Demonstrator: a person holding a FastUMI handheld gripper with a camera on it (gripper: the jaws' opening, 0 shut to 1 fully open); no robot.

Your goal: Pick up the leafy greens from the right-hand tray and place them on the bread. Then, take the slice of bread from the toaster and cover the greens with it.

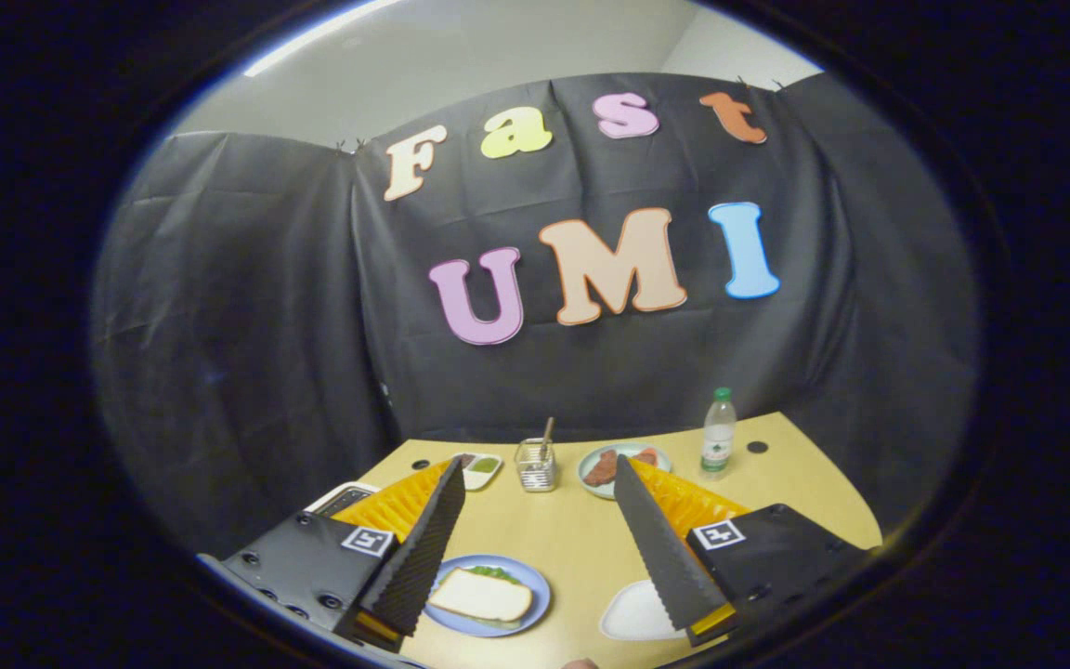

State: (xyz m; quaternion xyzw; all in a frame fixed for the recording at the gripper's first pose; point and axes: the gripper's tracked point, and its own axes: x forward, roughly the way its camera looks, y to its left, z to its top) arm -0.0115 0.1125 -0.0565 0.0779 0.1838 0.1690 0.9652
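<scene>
Nearest, at 6 o'clock between the spread, empty fingers of the gripper, a bread slice lies on the blue plate, greens peeking from beneath. Bread looks light, soft, crumbly; I'd pinch its edges gently

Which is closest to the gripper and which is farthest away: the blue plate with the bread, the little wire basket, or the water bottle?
The gripper is open, holding nothing.
1. Blue plate: nearest, between the fingers, close to the left one, with bread on it.
2. Wire basket: farther, beyond the fingertips, mid-table.
3. Water bottle: farthest, near the table's back edge, to the right.
</scene>
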